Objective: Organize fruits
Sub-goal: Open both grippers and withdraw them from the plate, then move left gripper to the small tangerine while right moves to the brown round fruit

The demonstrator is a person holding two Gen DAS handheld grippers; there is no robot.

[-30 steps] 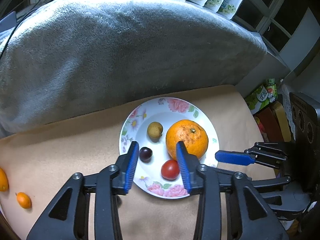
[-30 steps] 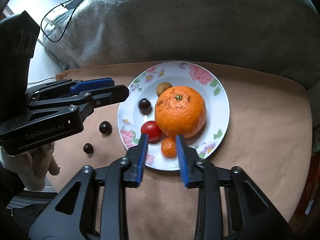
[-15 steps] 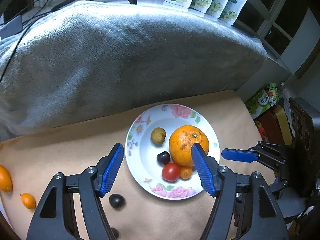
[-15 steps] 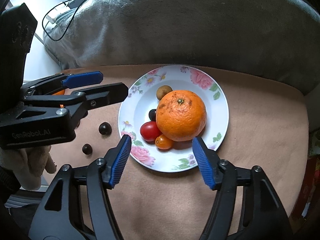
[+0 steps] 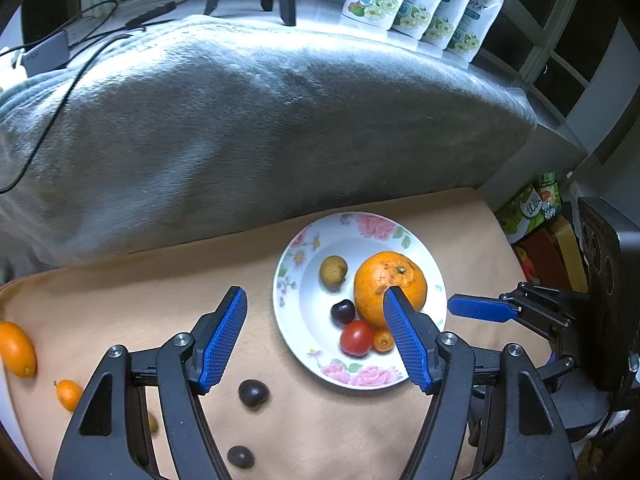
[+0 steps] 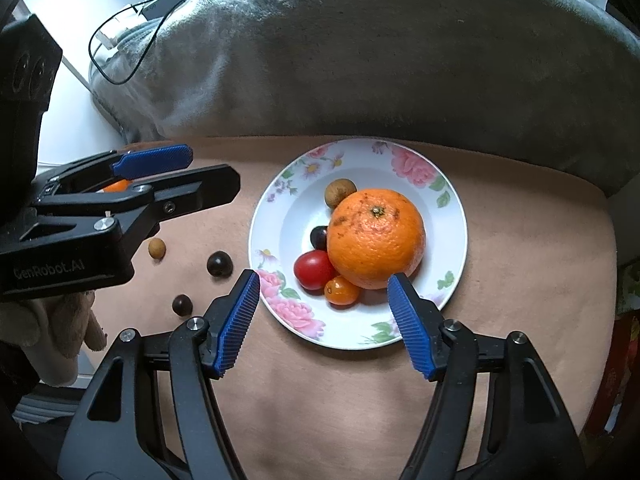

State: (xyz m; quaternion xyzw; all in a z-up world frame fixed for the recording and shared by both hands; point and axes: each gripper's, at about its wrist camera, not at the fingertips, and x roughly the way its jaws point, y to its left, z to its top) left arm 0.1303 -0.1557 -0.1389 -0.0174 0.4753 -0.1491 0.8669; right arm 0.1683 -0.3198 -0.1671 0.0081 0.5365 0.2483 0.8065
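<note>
A floral white plate (image 5: 404, 236) (image 6: 454, 216) on the tan cloth holds a big orange (image 5: 390, 286) (image 6: 376, 236), a brown longan (image 5: 333, 267) (image 6: 339, 192), a dark grape (image 5: 342, 312) (image 6: 318, 237), a red cherry tomato (image 5: 355, 338) (image 6: 313, 268) and a small kumquat (image 5: 383, 339) (image 6: 341, 291). My left gripper (image 5: 314, 336) is open and empty, above the plate's left edge. My right gripper (image 6: 324, 312) is open and empty, above the plate's near rim. Loose on the cloth lie two dark grapes (image 5: 253, 394) (image 6: 219, 264), a longan (image 6: 156, 248) and two kumquats (image 5: 16, 348).
A grey blanket (image 5: 260, 120) (image 6: 380, 60) rises behind the cloth with cables across it. White pouches (image 5: 424, 0) stand on the sill beyond. Boxes (image 5: 540, 208) sit past the cloth's right edge. The left gripper's body (image 6: 100, 216) hangs left of the plate in the right wrist view.
Both grippers opened wide and drew back from the plate. The right one let go of the small kumquat, which now lies by the tomato. The left one shifted left, showing more loose fruit.
</note>
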